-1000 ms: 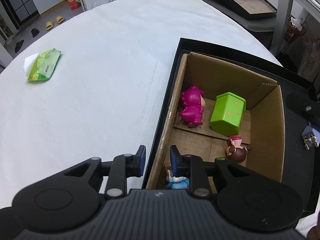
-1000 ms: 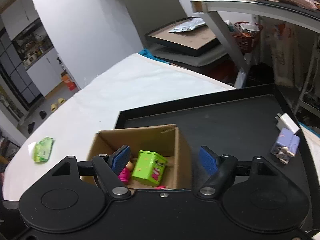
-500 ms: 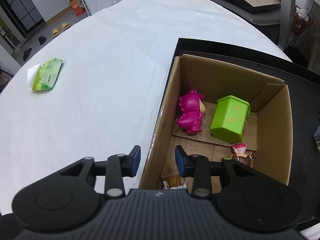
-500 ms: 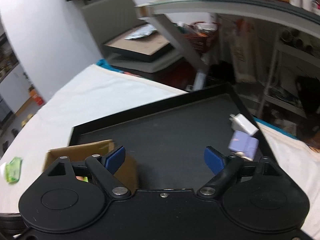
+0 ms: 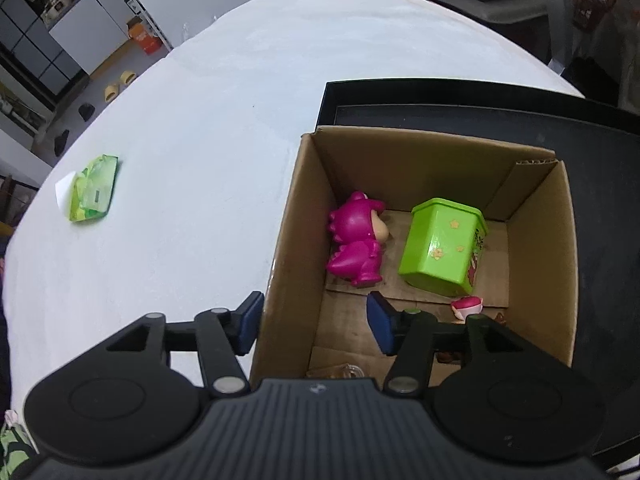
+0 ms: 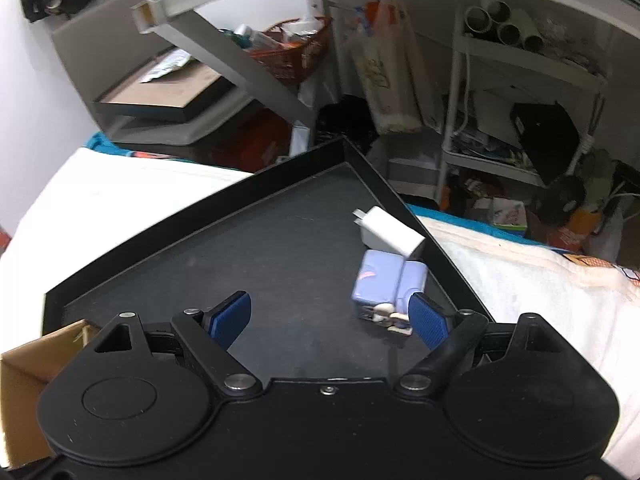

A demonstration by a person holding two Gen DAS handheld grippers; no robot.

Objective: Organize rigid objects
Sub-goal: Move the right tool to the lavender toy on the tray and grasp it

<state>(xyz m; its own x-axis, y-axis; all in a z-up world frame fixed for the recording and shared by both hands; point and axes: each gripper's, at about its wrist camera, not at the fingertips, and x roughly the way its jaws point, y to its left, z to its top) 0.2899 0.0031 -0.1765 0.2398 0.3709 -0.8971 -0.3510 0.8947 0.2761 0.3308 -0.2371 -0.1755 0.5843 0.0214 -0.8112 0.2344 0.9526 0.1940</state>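
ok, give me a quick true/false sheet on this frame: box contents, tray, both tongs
1. The pink figure lies inside the box. True.
2. The green tin sits on the white table. False: it is in the box, beside the pink figure.
3. The right tongs grip the white charger. False: they are open and empty.
4. The purple adapter lies on the black tray. True.
5. The left tongs are open, straddling the box wall. True.

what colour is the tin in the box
Lime green with small yellow stars, seen best in the left wrist view: the tin stands inside the cardboard box.
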